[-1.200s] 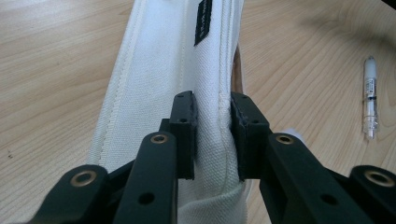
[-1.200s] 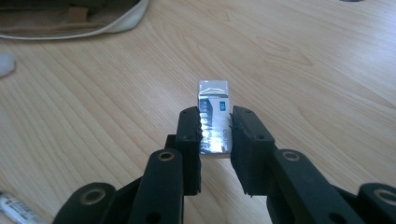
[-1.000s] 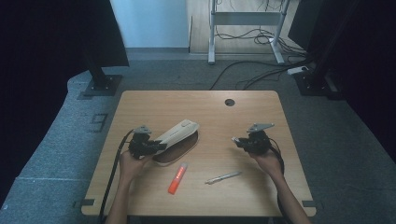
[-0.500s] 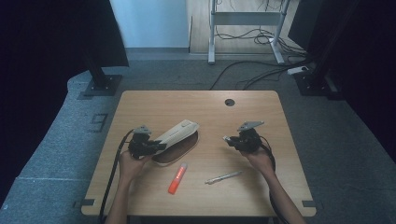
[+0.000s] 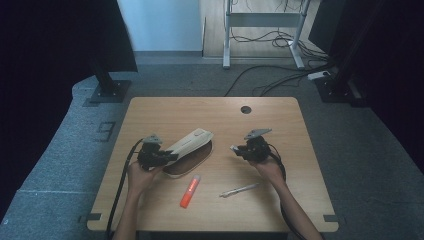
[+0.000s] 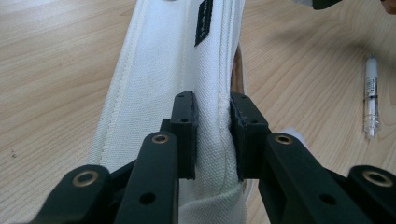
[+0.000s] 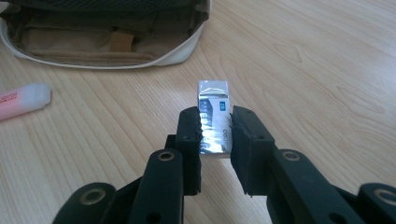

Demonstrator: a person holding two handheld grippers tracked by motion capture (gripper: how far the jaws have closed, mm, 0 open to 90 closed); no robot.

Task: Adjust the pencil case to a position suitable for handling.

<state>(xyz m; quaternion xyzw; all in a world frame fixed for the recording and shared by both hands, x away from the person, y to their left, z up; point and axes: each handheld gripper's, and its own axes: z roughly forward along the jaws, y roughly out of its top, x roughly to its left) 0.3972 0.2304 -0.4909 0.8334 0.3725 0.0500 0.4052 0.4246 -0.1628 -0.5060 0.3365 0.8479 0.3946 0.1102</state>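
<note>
Since a second ago the right claw [image 5: 239, 149] sits further left in the high view, closer to the pouch, while the left claw [image 5: 167, 155] keeps its place. On the left, that claw is clamped on the raised flap of the cream canvas zip pouch [image 5: 190, 145], its pads pinching the white fabric beside a stitched seam [image 6: 212, 135]; the pouch lies open on the light wooden surface [image 5: 280, 115], its tan lining showing in the right gripper view [image 7: 102, 42]. Just in front of the pouch lies an orange highlighter pen with a pale cap [image 5: 190, 191]. Further right, a slim white pen [image 5: 240, 189] rests on the wood. On the right, the right claw is clamped on a small white eraser in a blue-printed sleeve [image 7: 214, 122], held near the pouch's open side but apart from it.
</note>
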